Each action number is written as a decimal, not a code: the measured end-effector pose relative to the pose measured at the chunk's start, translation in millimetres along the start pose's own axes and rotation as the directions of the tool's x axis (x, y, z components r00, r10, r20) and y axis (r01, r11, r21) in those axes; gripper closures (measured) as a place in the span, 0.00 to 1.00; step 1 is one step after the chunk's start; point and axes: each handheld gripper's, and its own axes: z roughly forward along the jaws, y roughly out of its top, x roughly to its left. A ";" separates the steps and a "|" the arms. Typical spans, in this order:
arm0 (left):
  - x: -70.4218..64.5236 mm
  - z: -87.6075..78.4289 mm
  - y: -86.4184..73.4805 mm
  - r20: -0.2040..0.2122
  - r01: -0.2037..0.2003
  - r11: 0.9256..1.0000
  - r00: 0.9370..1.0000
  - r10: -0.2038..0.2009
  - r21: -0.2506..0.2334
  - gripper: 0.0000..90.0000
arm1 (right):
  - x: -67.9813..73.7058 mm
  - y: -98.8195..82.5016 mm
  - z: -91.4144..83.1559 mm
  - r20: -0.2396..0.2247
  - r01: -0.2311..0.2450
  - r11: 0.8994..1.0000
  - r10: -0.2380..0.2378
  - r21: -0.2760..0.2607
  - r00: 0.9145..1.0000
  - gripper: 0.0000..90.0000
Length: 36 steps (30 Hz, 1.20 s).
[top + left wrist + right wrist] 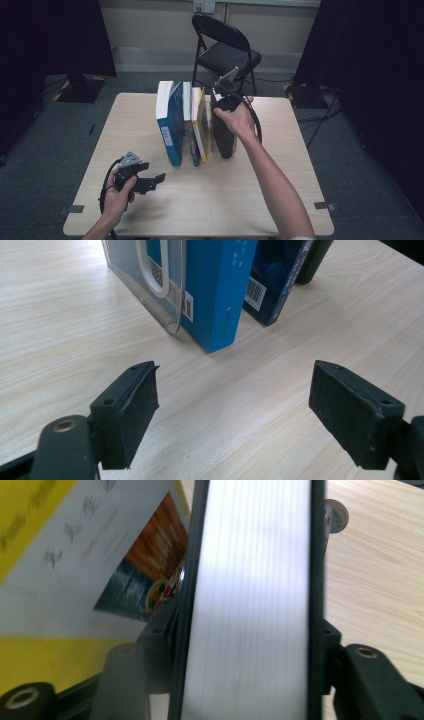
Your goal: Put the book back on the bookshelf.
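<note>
The right tool straddles the black book, which stands upright at the right end of the row on the counter; its jaws flank the covers, whether pressing is unclear. The left tool gapes empty near the blue book.

Black folding chair behind the wooden table, grey carpet floor, dark curtains either side
</note>
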 end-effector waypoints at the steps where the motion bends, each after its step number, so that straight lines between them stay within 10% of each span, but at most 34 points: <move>1: 0.2 0.4 0.1 -0.001 0.001 1.000 1.000 -0.001 -0.001 0.22 | 1.1 -3.5 0.0 -0.002 0.001 1.000 -0.001 -0.007 1.000 0.46; 20: 0.3 2.3 0.3 -0.012 0.014 1.000 1.000 -0.014 -0.004 0.22 | -8.8 -71.4 4.3 -0.172 -0.093 0.966 0.051 -0.241 0.984 0.45; 36: 4.2 2.7 0.5 -0.013 0.022 1.000 1.000 -0.022 -0.001 0.22 | 6.9 -71.1 1.5 -0.105 -0.144 0.941 0.117 -0.308 0.988 0.51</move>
